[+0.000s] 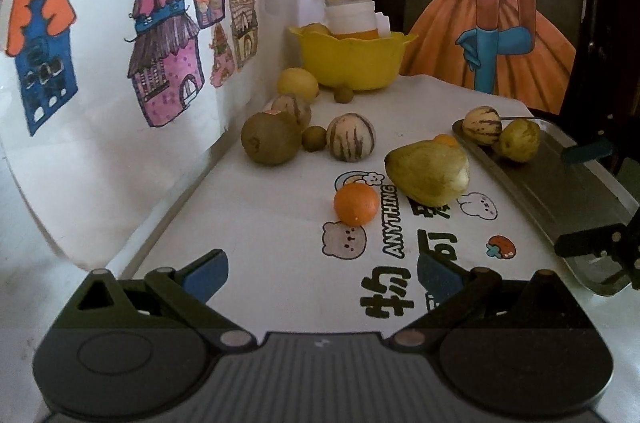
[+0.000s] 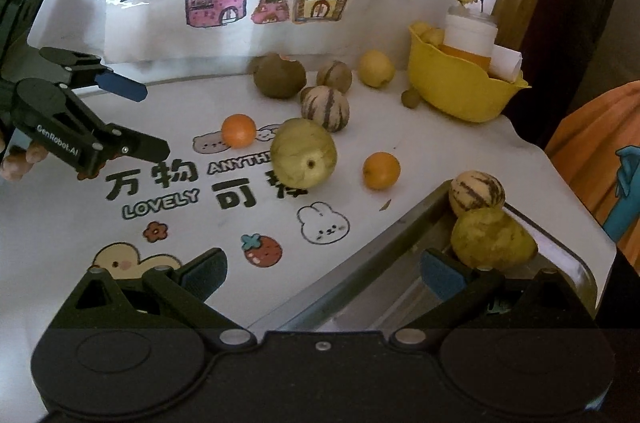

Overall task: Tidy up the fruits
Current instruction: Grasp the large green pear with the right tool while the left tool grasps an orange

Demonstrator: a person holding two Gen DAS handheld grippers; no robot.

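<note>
On the bench, beside the metal tray point(image 2: 384, 243), most of the fruit lies loose on the printed mat, while a striped melon point(image 2: 476, 191) and a yellow-green fruit point(image 2: 494, 238) already sit touching each other at the tray's far end. The right gripper point(image 2: 322, 277) hangs over the tray's near edge with its fingers apart and nothing between them; the left gripper point(image 1: 322, 273) hovers low over the mat, well to the tray's left, also spread wide and empty.

The step in hand looks like fetching the next loose piece for the tray. The nearest candidates are the big green pear-like fruit point(image 2: 304, 153) and the small orange point(image 2: 381, 170), both just left of the tray; a second orange point(image 2: 239, 130) lies farther left, nearer the left gripper.

To do it well, I would take the small orange first (round, firm, easy to span). Centre the fingers on its widest part, come down level so it cannot squirt sideways, and close gently. The big green fruit probably needs nearly the full opening and may roll, so approach it across its narrower width. Set each piece down on the tray's bare near part, clear of the two fruits there, and release only once it rests.
</note>
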